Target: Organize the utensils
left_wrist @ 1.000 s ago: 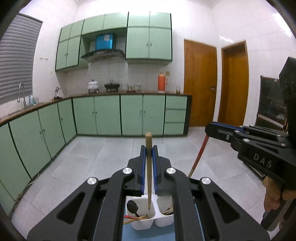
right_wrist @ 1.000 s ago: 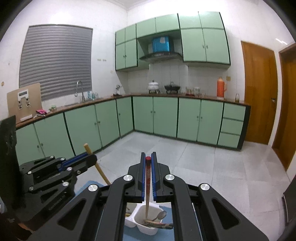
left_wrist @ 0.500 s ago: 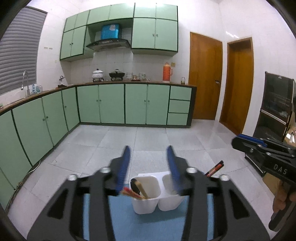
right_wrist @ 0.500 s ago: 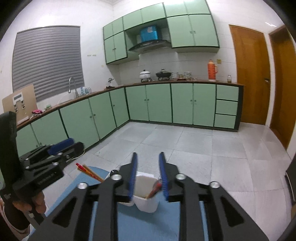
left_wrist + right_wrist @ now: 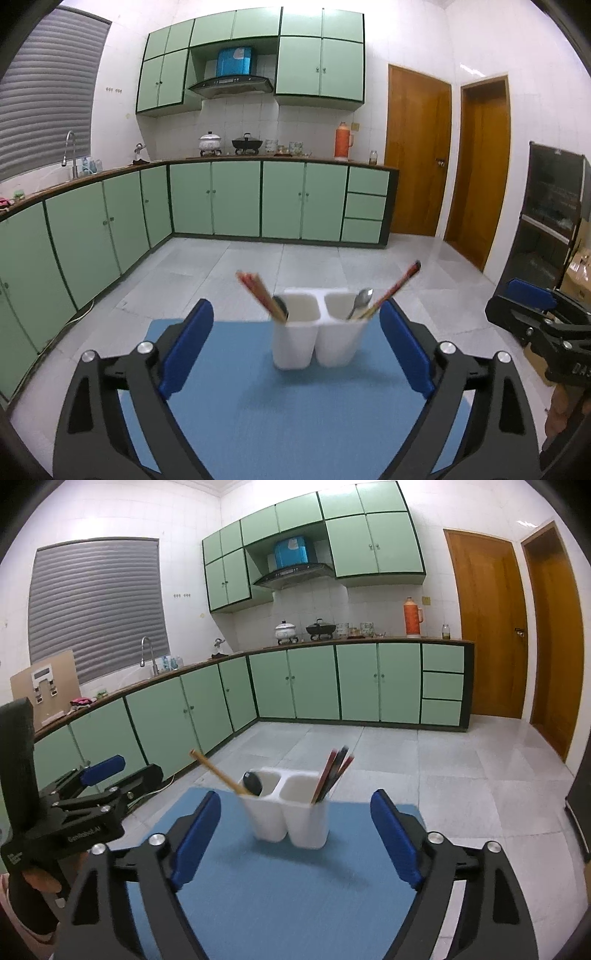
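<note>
Green-cupboard kitchen, blue mat [image 5: 258, 406] on worktop; chopsticks [image 5: 332, 775] and spoons sorted upright in white holder [image 5: 317, 343], so left hand-held gripper [image 5: 295, 350] and right hand-held gripper [image 5: 295, 834] just opened wide, empty.

My two claws sit side by side, the left claw [image 5: 295, 347] and the right claw [image 5: 295, 834], and the mat [image 5: 295, 413] lies under both. The holder [image 5: 319, 341] stands on the mat in front of me. Chopsticks [image 5: 258, 291] and a spoon [image 5: 360, 301] stand inside its two cups.
</note>
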